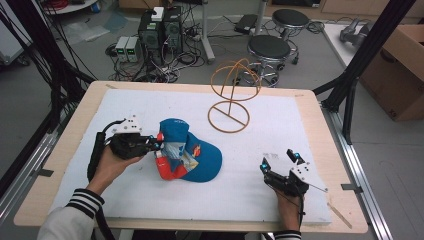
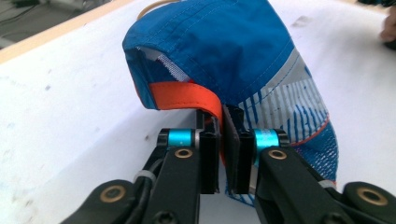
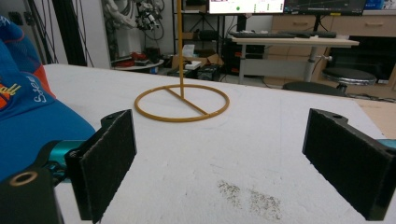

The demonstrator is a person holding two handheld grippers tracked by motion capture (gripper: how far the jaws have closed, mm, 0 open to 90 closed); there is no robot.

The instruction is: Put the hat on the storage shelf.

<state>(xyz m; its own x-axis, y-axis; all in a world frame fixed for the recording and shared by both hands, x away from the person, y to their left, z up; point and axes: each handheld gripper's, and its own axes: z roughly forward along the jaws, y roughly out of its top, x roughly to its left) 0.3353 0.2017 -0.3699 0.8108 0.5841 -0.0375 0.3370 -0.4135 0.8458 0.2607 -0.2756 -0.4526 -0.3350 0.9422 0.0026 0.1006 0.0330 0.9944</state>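
A blue cap (image 1: 187,155) with white and orange panels lies left of centre on the white mat (image 1: 280,120). My left gripper (image 1: 159,141) comes in from the left and reaches the cap's back edge. In the left gripper view the cap (image 2: 233,51) is close in front, and its orange strap (image 2: 187,95) runs down between the jaws of my left gripper (image 2: 223,121), which is shut on it. My right gripper (image 1: 280,159) rests on the mat at the front right, open and holding nothing. Its view has the wide-apart right gripper (image 3: 219,140), the cap's brim (image 3: 32,126) at left, and the stand's ring base (image 3: 182,103).
A yellow wire hat stand (image 1: 230,95) rises at the back centre of the mat. The wooden table edge (image 1: 320,130) borders the mat. Behind the table are two black stools (image 1: 269,47), computer boxes (image 1: 160,30) with cables, and a cardboard box (image 1: 400,70) at right.
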